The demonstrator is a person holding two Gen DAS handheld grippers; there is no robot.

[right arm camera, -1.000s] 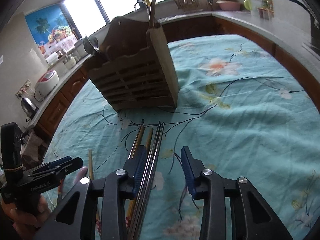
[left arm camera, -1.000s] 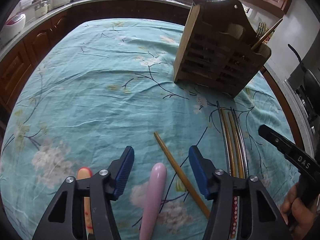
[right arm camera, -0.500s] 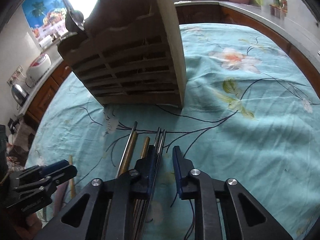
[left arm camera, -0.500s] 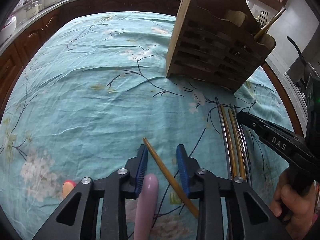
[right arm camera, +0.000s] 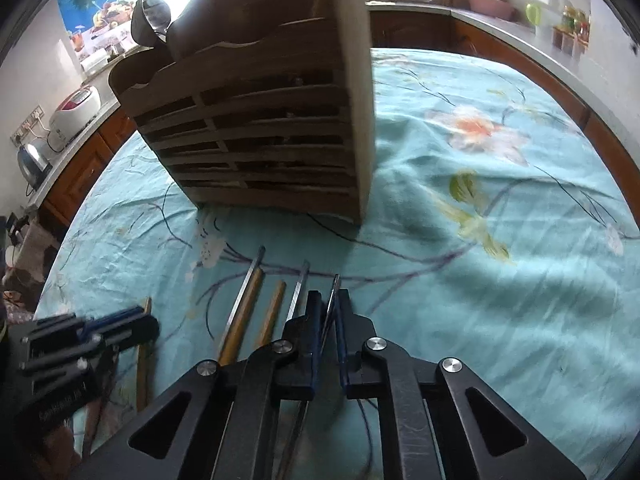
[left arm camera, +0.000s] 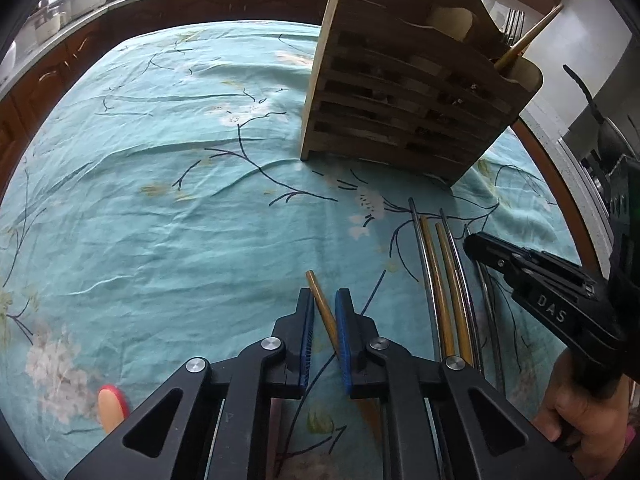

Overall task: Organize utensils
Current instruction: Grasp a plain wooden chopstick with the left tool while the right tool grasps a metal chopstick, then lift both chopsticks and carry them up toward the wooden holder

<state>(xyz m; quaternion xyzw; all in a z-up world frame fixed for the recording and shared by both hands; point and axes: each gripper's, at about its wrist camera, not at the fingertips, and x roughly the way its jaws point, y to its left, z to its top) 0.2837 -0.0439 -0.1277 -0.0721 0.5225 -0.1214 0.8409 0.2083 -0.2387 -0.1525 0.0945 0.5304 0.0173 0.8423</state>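
A slatted wooden utensil holder [left arm camera: 404,108] stands on the teal floral cloth; it also shows in the right wrist view [right arm camera: 260,136]. My left gripper [left arm camera: 322,312] is shut on a single wooden chopstick [left arm camera: 320,300] that lies on the cloth. To its right lie several metal and golden chopsticks [left arm camera: 444,280] side by side. My right gripper [right arm camera: 326,312] is shut on the rightmost thin metal chopstick [right arm camera: 333,296] of that row [right arm camera: 256,300]. The right gripper also shows in the left wrist view [left arm camera: 492,252].
A red-tipped utensil handle [left arm camera: 110,404] lies at the lower left. One wooden chopstick [left arm camera: 528,40] and some forks stand in the holder. Counters with appliances ring the table, including a rice cooker [right arm camera: 76,108] and a kettle [right arm camera: 32,160].
Both grippers moved forward and down and closed: the left onto the wooden chopstick, the right onto the thin metal chopstick. The pink handle has passed out of view under the left gripper.
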